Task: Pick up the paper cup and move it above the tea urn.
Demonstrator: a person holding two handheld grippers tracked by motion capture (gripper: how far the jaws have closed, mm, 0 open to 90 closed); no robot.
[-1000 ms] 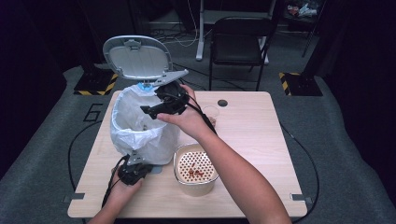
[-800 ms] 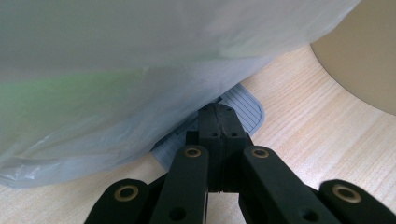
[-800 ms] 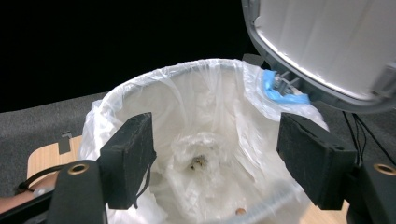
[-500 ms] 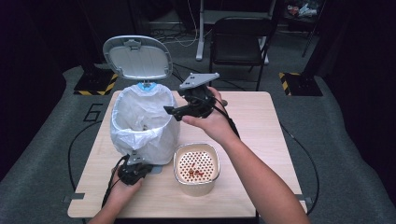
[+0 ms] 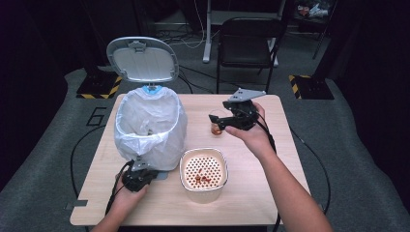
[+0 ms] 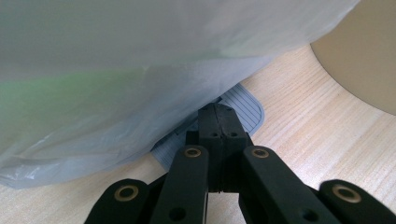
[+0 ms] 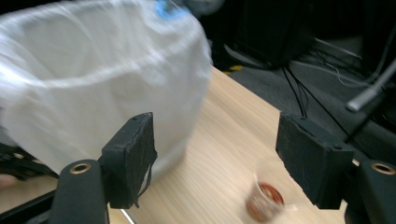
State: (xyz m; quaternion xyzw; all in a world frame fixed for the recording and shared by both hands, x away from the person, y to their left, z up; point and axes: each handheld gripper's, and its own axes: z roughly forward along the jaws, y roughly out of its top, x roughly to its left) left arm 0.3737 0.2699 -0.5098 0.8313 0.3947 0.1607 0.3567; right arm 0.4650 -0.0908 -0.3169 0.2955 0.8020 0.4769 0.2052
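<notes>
My left gripper [image 5: 140,177] is pressed shut on the bin pedal [image 6: 243,105] at the near foot of the trash bin [image 5: 150,128], and the lid [image 5: 142,60] stands up at the far side, so the mouth is open. My right gripper [image 5: 227,118] hangs empty with its jaws spread wide, right of the bin and just above the small clear cup [image 5: 216,126], which sits mid-table with something reddish in it. In the right gripper view that cup [image 7: 264,198] lies low between my jaws, not yet gripped. So I judge the bin opened, the cup pickup yet to come, and the strainer bowl [image 5: 203,169] with a few red bits waiting at the near edge. Room looks good: bare table [image 5: 270,159] right of the cup, the bin liner close on its left, far edge well behind.
</notes>
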